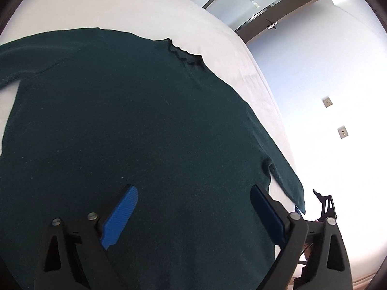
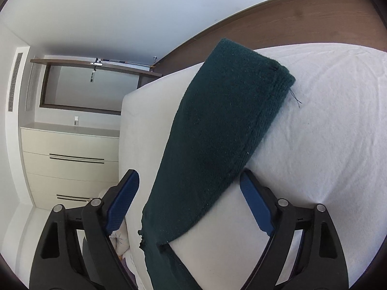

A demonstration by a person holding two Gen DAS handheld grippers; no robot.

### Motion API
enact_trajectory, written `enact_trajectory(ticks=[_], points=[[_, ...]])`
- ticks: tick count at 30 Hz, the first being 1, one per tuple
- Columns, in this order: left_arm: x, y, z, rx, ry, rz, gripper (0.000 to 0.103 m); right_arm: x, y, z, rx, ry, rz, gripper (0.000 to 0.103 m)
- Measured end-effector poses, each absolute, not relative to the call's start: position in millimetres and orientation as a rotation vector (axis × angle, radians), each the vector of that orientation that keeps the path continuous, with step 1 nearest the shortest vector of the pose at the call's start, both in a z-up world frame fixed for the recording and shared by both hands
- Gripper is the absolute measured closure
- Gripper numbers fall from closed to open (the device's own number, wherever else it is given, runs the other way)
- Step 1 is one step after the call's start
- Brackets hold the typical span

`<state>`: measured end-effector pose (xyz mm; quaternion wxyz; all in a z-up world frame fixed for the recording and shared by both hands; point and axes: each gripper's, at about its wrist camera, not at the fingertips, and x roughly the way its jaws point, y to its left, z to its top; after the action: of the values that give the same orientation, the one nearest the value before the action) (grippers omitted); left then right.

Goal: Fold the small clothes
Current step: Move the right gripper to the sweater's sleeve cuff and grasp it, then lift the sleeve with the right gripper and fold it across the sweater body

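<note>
A dark green knit sweater (image 1: 135,125) lies spread flat on the white bed (image 1: 150,17), its collar (image 1: 185,54) at the far side. My left gripper (image 1: 193,203) is open just above the sweater's body, blue pads apart, holding nothing. One sleeve (image 1: 287,181) reaches the bed's right edge. In the right wrist view that sleeve (image 2: 217,130) lies along the mattress edge, its cuff (image 2: 283,79) far from me. My right gripper (image 2: 189,188) is open, its jaws on either side of the sleeve, not closed on it.
The mattress edge (image 2: 135,140) drops off to the left of the sleeve in the right wrist view. A cream drawer unit (image 2: 70,164) and a wooden headboard (image 2: 302,19) stand beyond. The other gripper's tip (image 1: 325,204) shows by the bed's right edge.
</note>
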<state>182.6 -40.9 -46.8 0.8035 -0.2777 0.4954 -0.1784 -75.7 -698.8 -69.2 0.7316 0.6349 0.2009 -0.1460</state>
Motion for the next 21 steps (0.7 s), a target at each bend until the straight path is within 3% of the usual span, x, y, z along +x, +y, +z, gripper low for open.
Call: enact_trajectory(ticks=[3, 5, 7, 9, 10, 13, 17, 21], points=[[190, -48, -48, -0.563, 1.071, -0.381, 0.014, -65, -702, -73, 1.417, 0.430, -0.320, 0.021], [193, -50, -49, -0.555, 1.071, -0.387, 0.014, -59, -712, -71, 1.409, 0.420, -0.321, 0.028], [194, -48, -50, -0.560, 1.073, -0.393, 0.014, -49, -718, -71, 1.396, 0.428, -0.319, 0.058], [196, -48, -50, -0.557, 1.072, -0.397, 0.014, -41, -725, -74, 1.402, 0.446, -0.320, 0.077], [195, -47, -50, -0.554, 1.072, -0.401, 0.014, -39, -729, -76, 1.408, 0.444, -0.330, 0.082], [201, -47, -49, -0.542, 1.068, -0.414, 0.014, -31, -731, -75, 1.359, 0.448, -0.362, 0.088], [214, -50, -42, -0.537, 1.047, -0.434, 0.014, 13, -705, -30, 1.115, 0.511, -0.386, 0.091], [236, -58, -33, -0.564, 1.016, -0.476, 0.013, 94, -610, 46, 0.649, 0.593, -0.231, 0.092]])
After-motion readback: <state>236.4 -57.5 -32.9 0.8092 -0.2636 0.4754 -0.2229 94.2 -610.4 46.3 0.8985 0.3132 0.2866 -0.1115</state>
